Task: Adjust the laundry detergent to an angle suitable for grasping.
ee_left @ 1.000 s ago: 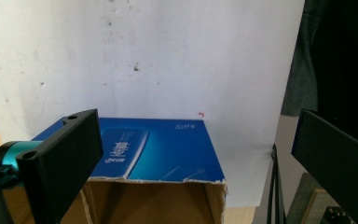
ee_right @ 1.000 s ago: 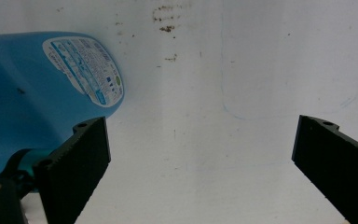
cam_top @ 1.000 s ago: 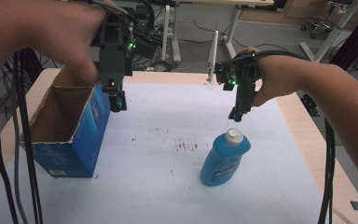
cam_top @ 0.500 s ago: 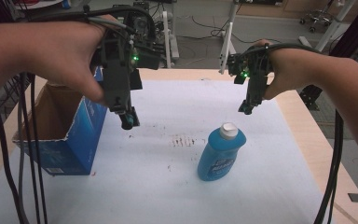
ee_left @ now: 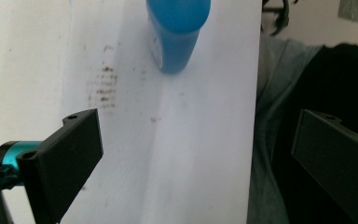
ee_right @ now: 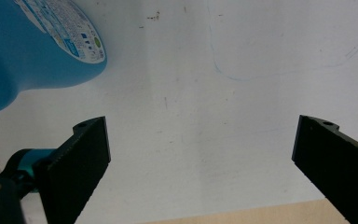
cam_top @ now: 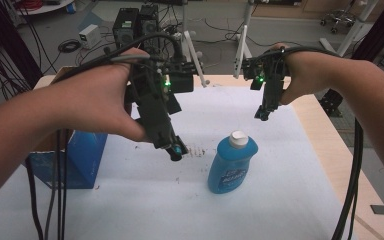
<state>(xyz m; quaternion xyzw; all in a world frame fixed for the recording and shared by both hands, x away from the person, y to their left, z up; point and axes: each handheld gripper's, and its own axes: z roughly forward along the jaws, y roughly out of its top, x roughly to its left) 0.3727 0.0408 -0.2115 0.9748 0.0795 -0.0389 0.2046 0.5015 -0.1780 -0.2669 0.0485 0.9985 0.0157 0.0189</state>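
On the white sheet covering the table (cam_top: 280, 200) we see a blue plastic bottle with a white cap (cam_top: 231, 162) standing upright, near the middle and a little toward our right. Our left gripper (cam_top: 176, 151) hangs over the sheet just to the left of the bottle, near a patch of small brown marks (cam_top: 196, 149), touching nothing; in the left gripper view its jaws stand wide apart with bare sheet between them, and the bottle (ee_left: 177, 32) sits ahead of them. Our right gripper (cam_top: 261, 116) hovers above and behind the bottle, well clear of the cap; in the right gripper view its jaws are also spread wide and empty, the bottle (ee_right: 32, 51) lying off to one side. At the table's left edge sits a blue cardboard box (cam_top: 82, 160), partly hidden by our left forearm.
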